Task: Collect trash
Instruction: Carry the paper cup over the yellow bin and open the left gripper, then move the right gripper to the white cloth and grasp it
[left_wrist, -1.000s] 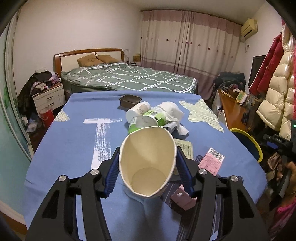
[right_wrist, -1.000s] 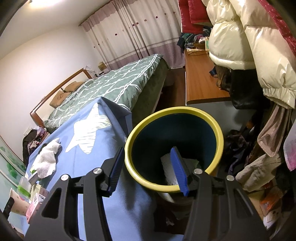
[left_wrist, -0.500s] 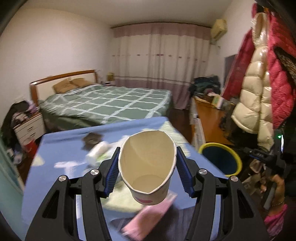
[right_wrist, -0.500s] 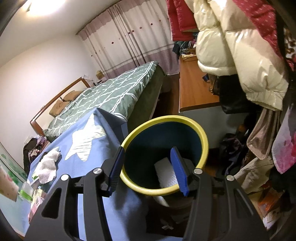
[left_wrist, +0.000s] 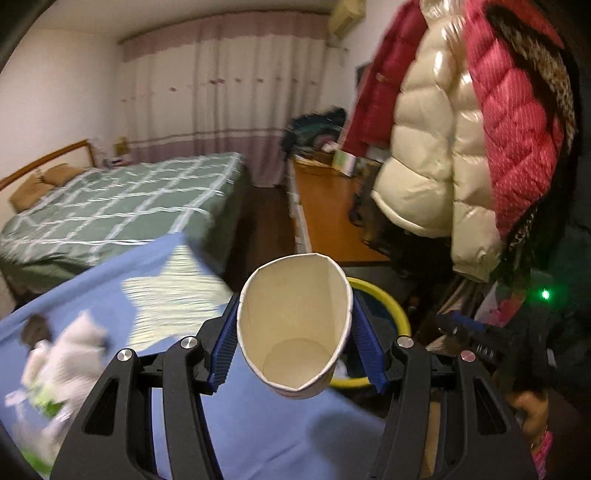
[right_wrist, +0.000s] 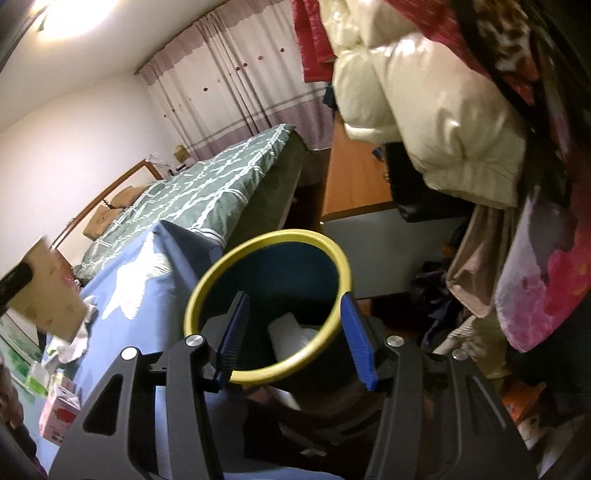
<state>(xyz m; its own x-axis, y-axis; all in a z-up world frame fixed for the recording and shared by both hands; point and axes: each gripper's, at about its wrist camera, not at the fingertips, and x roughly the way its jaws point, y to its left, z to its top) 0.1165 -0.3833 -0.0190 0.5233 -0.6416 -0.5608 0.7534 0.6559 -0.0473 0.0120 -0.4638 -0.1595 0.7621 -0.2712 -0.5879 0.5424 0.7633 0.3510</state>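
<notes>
Paper cup (left_wrist: 295, 325), one, squeezed oval between pads of left gripper (left_wrist: 295, 332), held above table edge, near side of bin (right_wrist: 266, 306). Right gripper (right_wrist: 295, 332): jaws part-open, nothing between pads, poised over bin rim. One yellow-rimmed bin, one white item already inside. Left on blue tablecloth (right_wrist: 155, 291): crumpled tissue (left_wrist: 66, 354), pink carton (right_wrist: 59, 413), green-labelled packaging, count unclear. Judgement: task partway; cup drop next.
</notes>
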